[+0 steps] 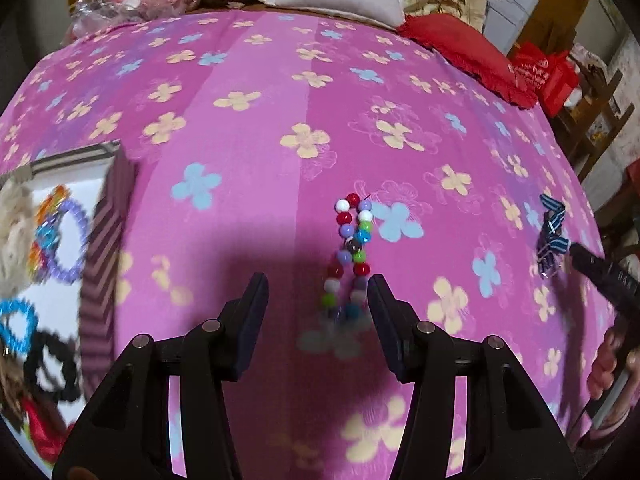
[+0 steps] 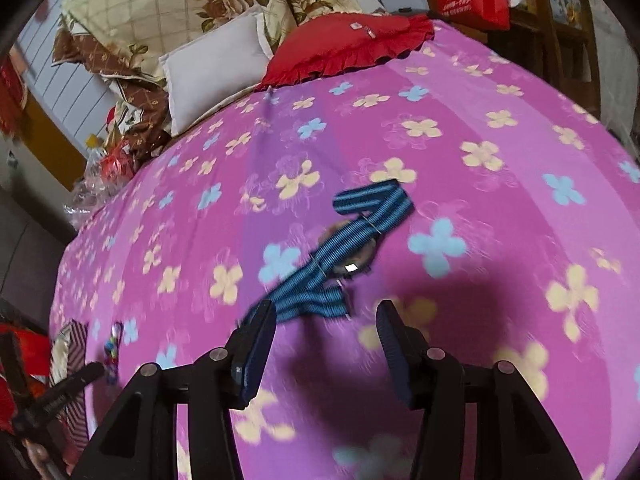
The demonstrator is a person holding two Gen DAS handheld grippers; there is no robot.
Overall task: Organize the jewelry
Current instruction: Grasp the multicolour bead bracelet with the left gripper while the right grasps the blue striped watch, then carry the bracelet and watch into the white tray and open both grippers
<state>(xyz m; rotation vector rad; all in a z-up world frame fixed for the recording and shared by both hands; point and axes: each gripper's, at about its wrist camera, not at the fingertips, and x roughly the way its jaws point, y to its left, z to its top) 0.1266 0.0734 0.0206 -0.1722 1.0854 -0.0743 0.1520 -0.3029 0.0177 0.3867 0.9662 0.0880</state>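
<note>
Box [image 1: 108, 240] at the bed's [image 1: 280, 100] left already holds several bracelets. Still loose: the beads [image 1: 352, 248], lying just ahead of the left tool [image 1: 318, 300], released and empty, and the striped ribbon [image 2: 344, 248] near the right tool [image 2: 326, 328], also released, nothing gripped.

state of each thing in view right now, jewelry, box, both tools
bead string: lying loose on the bedsheet, doubled over, not gripped
striped ribbon bow: flat on the sheet, not gripped
striped box: open, holding hair ties and bracelets
left tool: open, empty, above the beads
right tool: open, empty, at the bow's near end
</note>
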